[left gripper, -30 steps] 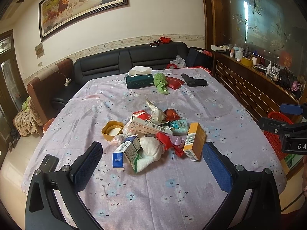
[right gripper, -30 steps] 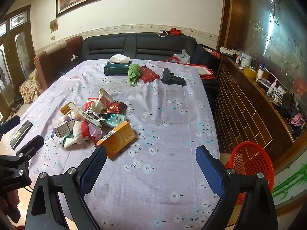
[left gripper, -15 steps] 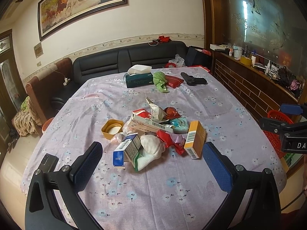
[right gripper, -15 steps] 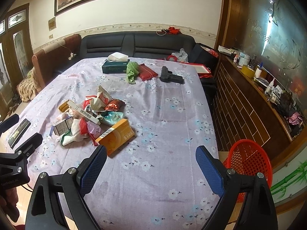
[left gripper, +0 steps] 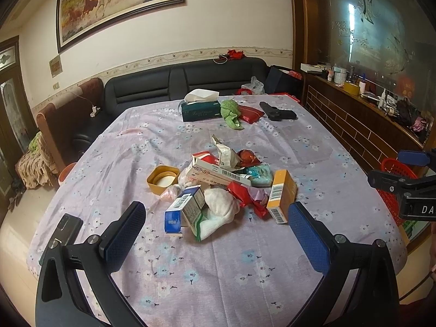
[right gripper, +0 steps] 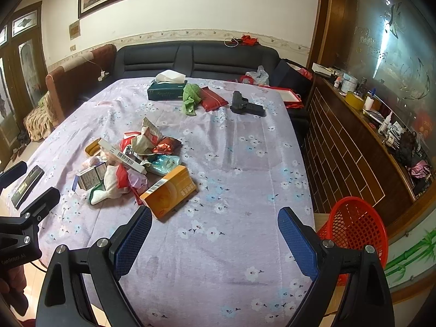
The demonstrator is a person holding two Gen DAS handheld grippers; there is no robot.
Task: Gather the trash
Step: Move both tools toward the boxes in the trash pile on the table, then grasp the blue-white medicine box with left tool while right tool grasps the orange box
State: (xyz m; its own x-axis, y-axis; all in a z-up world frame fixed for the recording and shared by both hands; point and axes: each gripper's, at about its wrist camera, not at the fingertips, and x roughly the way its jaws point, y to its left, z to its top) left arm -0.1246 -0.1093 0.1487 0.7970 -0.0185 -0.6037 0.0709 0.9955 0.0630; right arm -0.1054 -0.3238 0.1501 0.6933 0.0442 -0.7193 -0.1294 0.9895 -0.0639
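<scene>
Since a second ago: both grippers have edged slightly closer to the pile; nothing on the table has shifted
Table (left gripper: 218, 286): lilac flowered cloth spreads out ahead of and under both grippers
Red basket (right gripper: 351, 229): on the floor off the table edge, just right of the right gripper's right finger; well away to the right of the left gripper
Trash pile (left gripper: 218, 188): straight ahead of the left gripper, centred between its fingers; ahead and to the left of the right gripper
Orange box (right gripper: 169, 190): nearest piece to the right gripper, just beyond its left finger, long axis slanting away to the right; in the left wrist view it lies by the right finger
Left gripper (left gripper: 215, 234): jaws spread wide, holding nothing, above the near cloth
Right gripper (right gripper: 215, 234): jaws spread wide, holding nothing
Judgement: the right gripper sits between box and basket, so it looks better placed for the first pick
</scene>
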